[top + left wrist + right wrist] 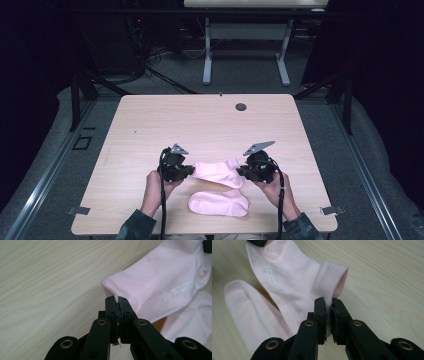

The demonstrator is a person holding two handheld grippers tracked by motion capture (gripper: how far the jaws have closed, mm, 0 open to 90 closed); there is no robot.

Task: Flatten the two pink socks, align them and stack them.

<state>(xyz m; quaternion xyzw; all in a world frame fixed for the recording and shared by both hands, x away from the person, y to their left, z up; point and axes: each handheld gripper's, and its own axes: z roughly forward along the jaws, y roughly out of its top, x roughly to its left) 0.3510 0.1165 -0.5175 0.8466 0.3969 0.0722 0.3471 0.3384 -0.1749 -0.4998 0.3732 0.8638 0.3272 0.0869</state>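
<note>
Pink fabric forms two socks on the near half of the desk (150, 120). The lower sock (219, 204) lies flat close to the near edge, between the person's two forearms. Just beyond it, the upper sock (218, 172) is stretched between the two grippers, and one corner overlaps the lower sock.

The left gripper (189, 170) holds the toe end of the upper sock. In the left gripper view, its jaws are closed on a thin fold of the fabric edge (116, 299), and small white lettering (175, 292) shows on the sock surface beyond.

The right gripper (241, 172) holds the cuff end. In the right gripper view, its jaws are pressed together on the ribbed cuff (333, 280), whose opening stands up just above the jaw tips. The lower sock (244, 307) lies to the left of them.

Farther away, the desk surface is light wood with a round grey cap (241, 106) near its far edge. Beyond the desk, a second table's white legs (207, 50) stand on grey carpet.
</note>
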